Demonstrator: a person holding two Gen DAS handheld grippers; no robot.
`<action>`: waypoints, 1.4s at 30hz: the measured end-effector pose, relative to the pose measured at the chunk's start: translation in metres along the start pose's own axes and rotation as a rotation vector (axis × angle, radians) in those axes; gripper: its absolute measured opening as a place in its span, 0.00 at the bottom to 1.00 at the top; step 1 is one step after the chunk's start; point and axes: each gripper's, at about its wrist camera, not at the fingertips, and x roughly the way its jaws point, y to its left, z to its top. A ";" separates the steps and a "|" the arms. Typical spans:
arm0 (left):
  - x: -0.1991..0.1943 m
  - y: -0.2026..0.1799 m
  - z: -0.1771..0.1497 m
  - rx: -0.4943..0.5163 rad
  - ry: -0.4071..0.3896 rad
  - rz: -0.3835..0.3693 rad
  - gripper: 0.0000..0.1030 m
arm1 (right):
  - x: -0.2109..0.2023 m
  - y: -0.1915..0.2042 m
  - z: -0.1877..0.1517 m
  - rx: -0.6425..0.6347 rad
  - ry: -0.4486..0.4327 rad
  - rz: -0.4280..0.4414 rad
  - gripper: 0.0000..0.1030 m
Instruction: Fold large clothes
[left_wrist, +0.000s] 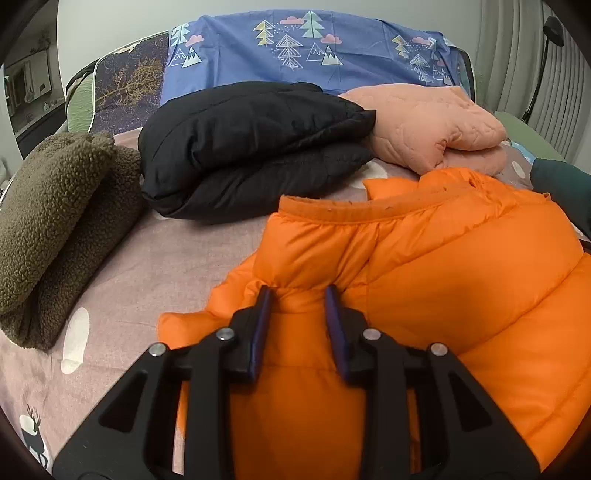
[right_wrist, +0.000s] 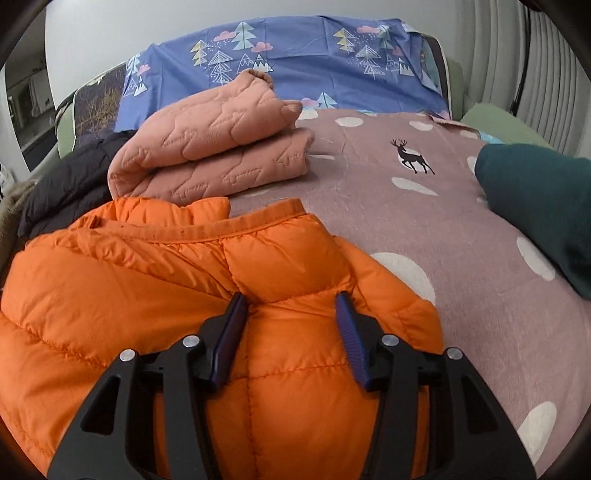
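Note:
An orange puffer jacket (left_wrist: 461, 266) lies on the bed, its collar towards the far side; it also fills the lower left of the right wrist view (right_wrist: 129, 280). My left gripper (left_wrist: 299, 295) is over the jacket's left shoulder, its jaws partly apart with a puffy fold of orange fabric between them. My right gripper (right_wrist: 291, 301) is over the jacket's right shoulder, jaws wider apart, resting over the orange fabric without pinching it.
Folded garments lie behind: an olive fleece (left_wrist: 55, 221), a black padded jacket (left_wrist: 251, 147), a pink quilted jacket (right_wrist: 214, 155). A dark teal garment (right_wrist: 543, 199) lies at the right. The pink deer-print bedsheet (right_wrist: 424, 206) and a blue tree-print pillow (right_wrist: 295, 66) lie beyond.

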 end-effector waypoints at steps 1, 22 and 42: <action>-0.001 0.001 0.001 -0.002 0.001 0.002 0.30 | 0.001 0.000 0.001 0.001 0.001 0.003 0.51; 0.029 -0.076 0.046 0.022 0.046 -0.094 0.67 | 0.034 0.067 0.036 -0.023 0.073 0.094 0.77; 0.015 -0.084 0.035 0.075 0.031 -0.052 0.60 | 0.025 0.074 0.027 -0.100 0.038 0.025 0.80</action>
